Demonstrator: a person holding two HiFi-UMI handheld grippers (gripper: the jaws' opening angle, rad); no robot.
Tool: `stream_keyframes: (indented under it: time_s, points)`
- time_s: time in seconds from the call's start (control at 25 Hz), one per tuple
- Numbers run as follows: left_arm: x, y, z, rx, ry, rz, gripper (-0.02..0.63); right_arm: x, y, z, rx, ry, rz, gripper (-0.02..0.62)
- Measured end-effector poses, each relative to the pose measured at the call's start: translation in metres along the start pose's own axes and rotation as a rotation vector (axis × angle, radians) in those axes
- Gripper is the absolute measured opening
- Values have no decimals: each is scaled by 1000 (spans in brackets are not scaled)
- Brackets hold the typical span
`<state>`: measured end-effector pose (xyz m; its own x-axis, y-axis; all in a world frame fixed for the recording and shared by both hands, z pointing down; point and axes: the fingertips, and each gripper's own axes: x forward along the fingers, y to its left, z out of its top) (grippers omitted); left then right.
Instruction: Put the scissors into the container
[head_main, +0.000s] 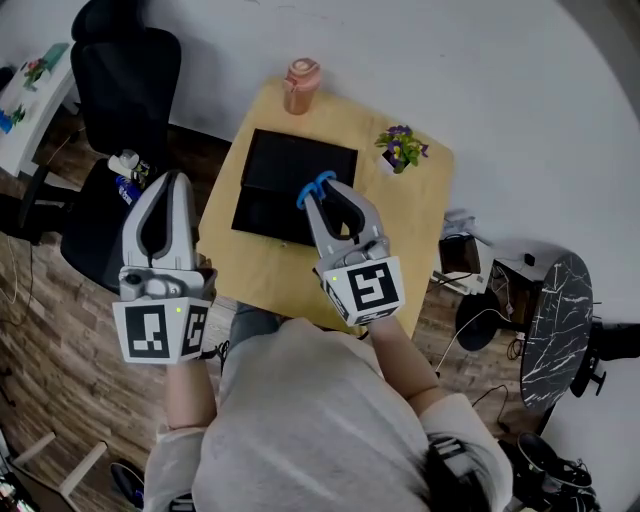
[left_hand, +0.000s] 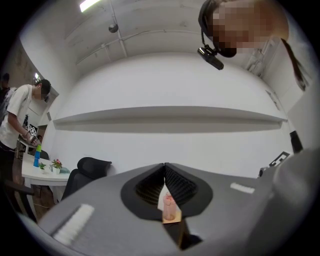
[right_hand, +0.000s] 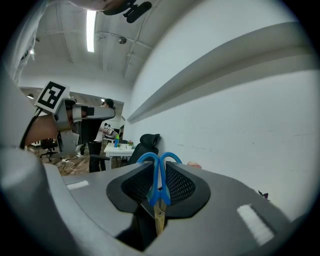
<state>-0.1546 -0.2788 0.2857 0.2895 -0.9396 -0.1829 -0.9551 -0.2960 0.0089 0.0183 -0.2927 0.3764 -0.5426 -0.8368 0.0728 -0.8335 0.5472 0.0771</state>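
The scissors (head_main: 316, 187) have blue handles, and my right gripper (head_main: 326, 194) is shut on them above the near edge of the black container (head_main: 278, 170). That flat black container lies on a small wooden table (head_main: 258, 272). In the right gripper view the scissors (right_hand: 158, 176) stand between the jaws with the handle loops pointing away and the metal blades toward the camera. My left gripper (head_main: 170, 186) hangs left of the table, over the floor, shut with nothing in it. In the left gripper view its jaws meet at the tips.
A pink bottle (head_main: 299, 86) stands at the table's far edge and a small potted plant (head_main: 401, 148) at its right corner. A black office chair (head_main: 120, 90) and a white desk (head_main: 30, 100) are at the left. A round marble side table (head_main: 555, 320) is at the right.
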Motion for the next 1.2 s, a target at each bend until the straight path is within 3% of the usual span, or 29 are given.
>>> stream_keyframes:
  time_s: [0.44,1.2]
  points:
    - [-16,20,-16,-13,35,68,58,22,19,-58,-49,147,92,74]
    - [-25,33,-23,-2,63,118,58,42,50,-168,-165,461,304,74]
